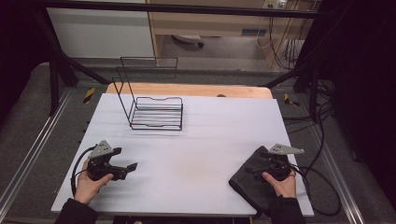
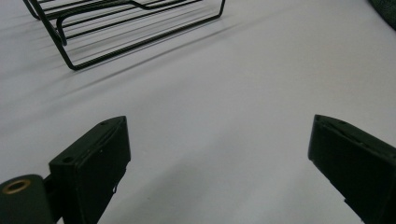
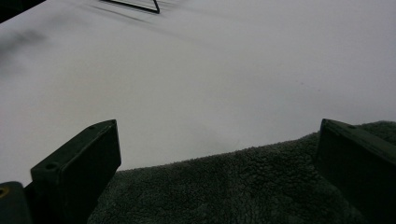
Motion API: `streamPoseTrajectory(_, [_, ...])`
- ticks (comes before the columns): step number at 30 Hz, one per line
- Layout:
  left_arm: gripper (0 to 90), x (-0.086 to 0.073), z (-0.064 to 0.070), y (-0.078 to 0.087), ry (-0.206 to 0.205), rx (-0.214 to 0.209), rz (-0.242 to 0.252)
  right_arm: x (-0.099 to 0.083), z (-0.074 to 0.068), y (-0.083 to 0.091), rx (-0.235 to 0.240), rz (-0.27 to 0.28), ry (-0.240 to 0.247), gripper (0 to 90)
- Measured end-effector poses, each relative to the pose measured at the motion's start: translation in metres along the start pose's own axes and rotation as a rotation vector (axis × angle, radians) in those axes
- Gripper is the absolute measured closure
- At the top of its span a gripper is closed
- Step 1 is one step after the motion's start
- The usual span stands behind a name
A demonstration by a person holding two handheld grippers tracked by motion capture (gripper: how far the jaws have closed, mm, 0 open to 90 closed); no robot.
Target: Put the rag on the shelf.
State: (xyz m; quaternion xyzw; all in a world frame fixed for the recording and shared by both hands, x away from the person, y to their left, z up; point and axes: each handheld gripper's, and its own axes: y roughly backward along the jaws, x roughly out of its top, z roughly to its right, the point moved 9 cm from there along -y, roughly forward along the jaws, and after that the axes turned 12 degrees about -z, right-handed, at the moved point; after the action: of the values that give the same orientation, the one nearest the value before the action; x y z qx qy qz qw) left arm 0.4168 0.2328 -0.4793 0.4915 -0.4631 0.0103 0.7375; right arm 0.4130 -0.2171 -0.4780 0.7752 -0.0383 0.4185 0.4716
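Covering most of the wooden top, white surface [image 1: 201, 140] noted, flat and evenly lit, with a strip of wood showing along its far edge.

Standing near the far left corner of the surface: black wire rack [image 1: 152, 105], upright, tall back frame on its left side, low barred shelf resting directly on the surface. Same rack seen at the top left of the left gripper view [image 2: 116, 32], well apart from that gripper.

Lying at the near right corner of the surface: dark grey towel [image 1: 250, 182], loosely bunched, fleecy pile clear in the right gripper view [image 3: 233, 186], its near part reaching close to the near edge.

Held in the person's right hand over the towel: right gripper [image 1: 268, 161], jaws spread wide apart, one to either side of the cloth in the right gripper view [image 3: 217, 172], nothing clamped between them. Contact between jaws and towel not determinable.

Held in the person's left hand near the near left corner of the surface: left gripper [image 1: 128, 168], pointed toward the middle of the surface, jaws likewise wide apart over bare white surface in the left gripper view [image 2: 219, 172], gripping nothing. Well apart from both rack and towel.
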Motion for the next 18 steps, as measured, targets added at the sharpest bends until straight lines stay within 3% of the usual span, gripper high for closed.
streamPoseTrajectory(9, [5.6,-0.001,-0.001,0.001,0.006,0.000,0.000,0.001,0.002,0.001,-0.010,-0.001,-0.005,2.1])
streamPoseTrajectory(18, [5.7,-0.002,-0.001,-0.001,0.018,-0.002,-0.005,0.012,0.009,0.003,-0.091,-0.020,0.001,0.9])
